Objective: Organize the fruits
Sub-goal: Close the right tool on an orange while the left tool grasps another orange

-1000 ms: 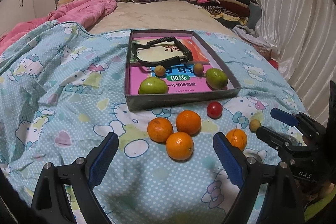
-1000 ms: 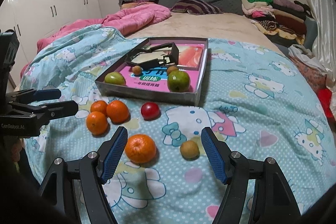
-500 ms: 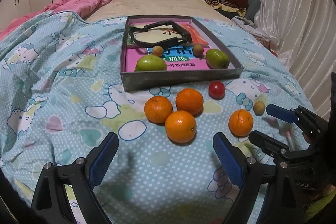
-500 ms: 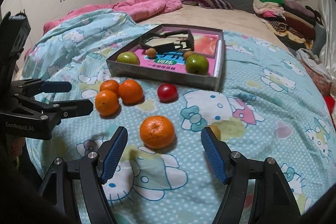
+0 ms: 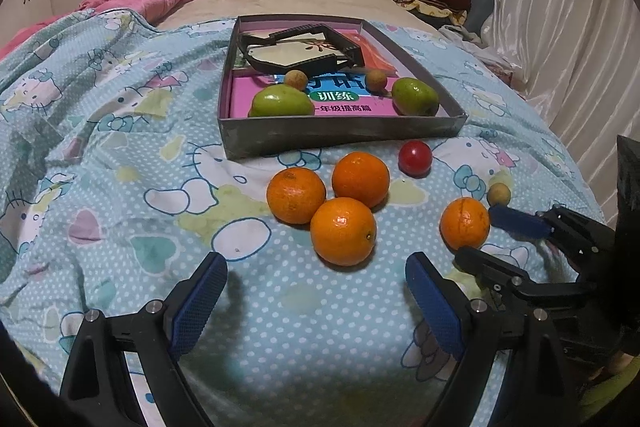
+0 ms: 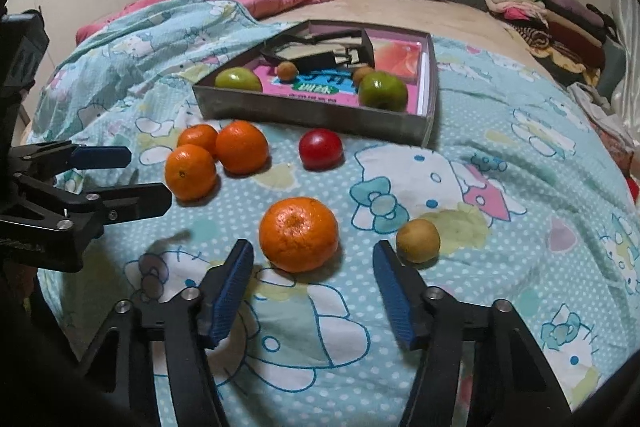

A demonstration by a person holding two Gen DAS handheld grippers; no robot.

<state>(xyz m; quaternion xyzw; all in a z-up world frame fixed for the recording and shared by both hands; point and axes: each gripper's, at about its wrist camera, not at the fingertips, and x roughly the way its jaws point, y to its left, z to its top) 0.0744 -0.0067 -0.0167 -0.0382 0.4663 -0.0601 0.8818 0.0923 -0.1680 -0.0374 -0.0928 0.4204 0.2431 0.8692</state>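
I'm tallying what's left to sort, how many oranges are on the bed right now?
4. Three cluster on the blanket in front of the box: orange, orange and orange. A fourth orange lies apart, just ahead of the right gripper. None seems hidden.

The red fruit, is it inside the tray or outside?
Outside. The red fruit lies on the bedspread, in front of the tray's near wall.

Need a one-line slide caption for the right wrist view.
Right gripper, jaws just narrowed, open before a lone orange on the bedspread; box of green fruit beyond.
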